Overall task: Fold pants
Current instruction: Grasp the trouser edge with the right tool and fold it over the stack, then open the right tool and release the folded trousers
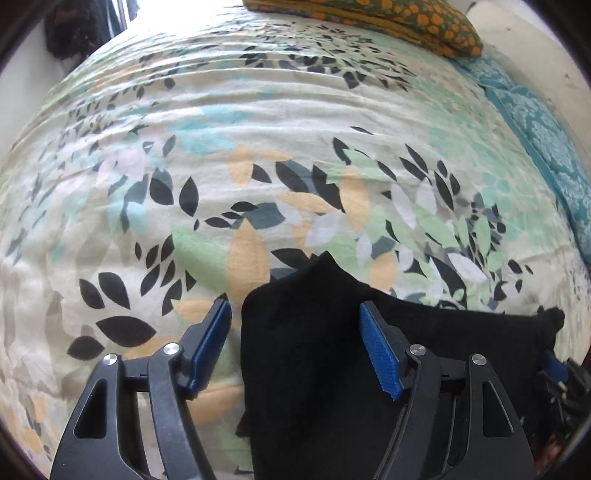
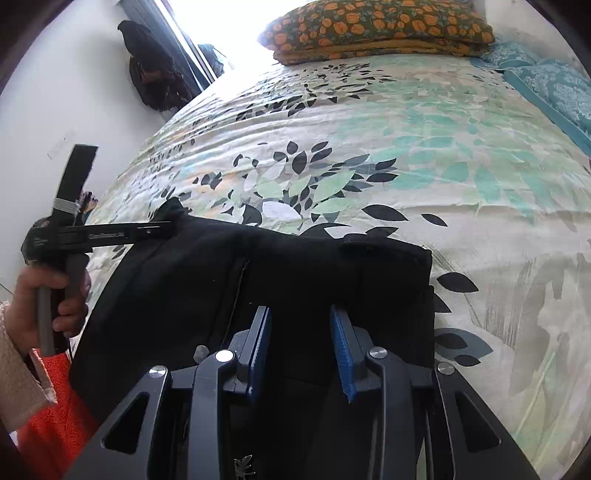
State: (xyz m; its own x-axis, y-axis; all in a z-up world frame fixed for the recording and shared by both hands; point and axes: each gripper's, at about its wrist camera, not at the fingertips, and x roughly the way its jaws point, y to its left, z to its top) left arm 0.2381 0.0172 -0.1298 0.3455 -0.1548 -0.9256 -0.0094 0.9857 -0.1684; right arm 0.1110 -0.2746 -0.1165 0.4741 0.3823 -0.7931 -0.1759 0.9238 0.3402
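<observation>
The black pants [image 2: 258,280] are laid flat on the leaf-print bedspread [image 2: 424,155], at 6 o'clock in both views, presumably for folding. The left claw [image 1: 295,345] is held wide over their edge; the right claw [image 2: 301,349], half-closed, grips nothing visibly.

Place: a home bedroom
Bed [image 2: 424,155]: leaf-print bedsheet [image 1: 258,129] spread over it
Head end: orange-flowered pillow [image 2: 376,26]
Side: bright window [image 2: 221,26], white wall [image 2: 55,92]
</observation>
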